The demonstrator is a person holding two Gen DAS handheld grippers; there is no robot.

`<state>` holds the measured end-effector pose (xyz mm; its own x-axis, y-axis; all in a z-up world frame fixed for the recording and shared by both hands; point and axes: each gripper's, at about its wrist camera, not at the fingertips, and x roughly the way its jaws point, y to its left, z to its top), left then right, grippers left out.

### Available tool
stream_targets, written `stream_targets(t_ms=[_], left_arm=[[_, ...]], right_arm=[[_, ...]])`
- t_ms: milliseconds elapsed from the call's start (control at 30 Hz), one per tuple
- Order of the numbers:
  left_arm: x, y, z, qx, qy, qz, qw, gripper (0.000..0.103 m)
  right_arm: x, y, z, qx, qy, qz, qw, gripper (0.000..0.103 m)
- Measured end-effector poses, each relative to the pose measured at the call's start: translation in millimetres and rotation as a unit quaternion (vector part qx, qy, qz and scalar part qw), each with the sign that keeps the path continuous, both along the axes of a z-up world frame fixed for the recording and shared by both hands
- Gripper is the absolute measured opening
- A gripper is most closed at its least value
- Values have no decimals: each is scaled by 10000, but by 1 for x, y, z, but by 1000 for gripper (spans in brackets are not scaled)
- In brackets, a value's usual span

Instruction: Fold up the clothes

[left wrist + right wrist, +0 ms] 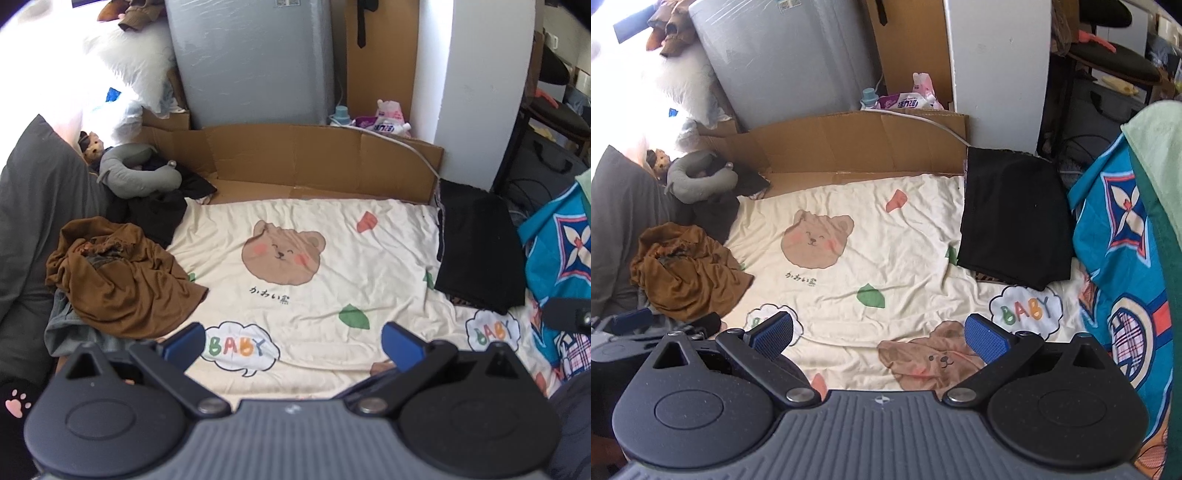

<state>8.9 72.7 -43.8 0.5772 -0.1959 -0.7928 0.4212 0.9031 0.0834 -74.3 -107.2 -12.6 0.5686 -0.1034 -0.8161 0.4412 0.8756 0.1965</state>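
A crumpled brown garment [118,280] [687,273] lies in a heap at the left edge of the cream bear-print sheet [332,266] [871,258]. A folded black garment [476,247] [1012,221] lies flat at the sheet's right side. My left gripper [293,345] is open above the sheet's near edge, the brown heap just left of its left finger. My right gripper [881,336] is also open, with nothing between its fingers, over the near middle of the sheet. Part of the left gripper [631,328] shows at the left of the right wrist view.
A grey neck pillow [136,173] and dark clothes [159,214] sit at the back left, beside a grey cushion [33,206]. Cardboard [295,162] lines the back, with a grey appliance [255,62] behind it. A blue patterned blanket [1123,258] rises on the right.
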Motion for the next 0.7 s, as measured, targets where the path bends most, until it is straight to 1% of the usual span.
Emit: stream_targets(t_ms=[100,300,400,500,700], left_arm=[[1,3,1,-125,9,10,9999,102],[1,-4,-1,156,-85,-181,9997,102],[0,-4,0,189,-132,-113,9997,102],[0,-2,1,101,-158,-103,9998,102],[6,-2,-1,1,-10,20,10000,102]], right_arm=[[1,1,1,63,-60,95,9999,101],[0,5,4,-18,-109,74,9999,102],[2,10,6,-198,-72,113,9997,102],[4,14,6,-344,3,204,9992,102],[3,6,6,-192,-67,209,9996,102]])
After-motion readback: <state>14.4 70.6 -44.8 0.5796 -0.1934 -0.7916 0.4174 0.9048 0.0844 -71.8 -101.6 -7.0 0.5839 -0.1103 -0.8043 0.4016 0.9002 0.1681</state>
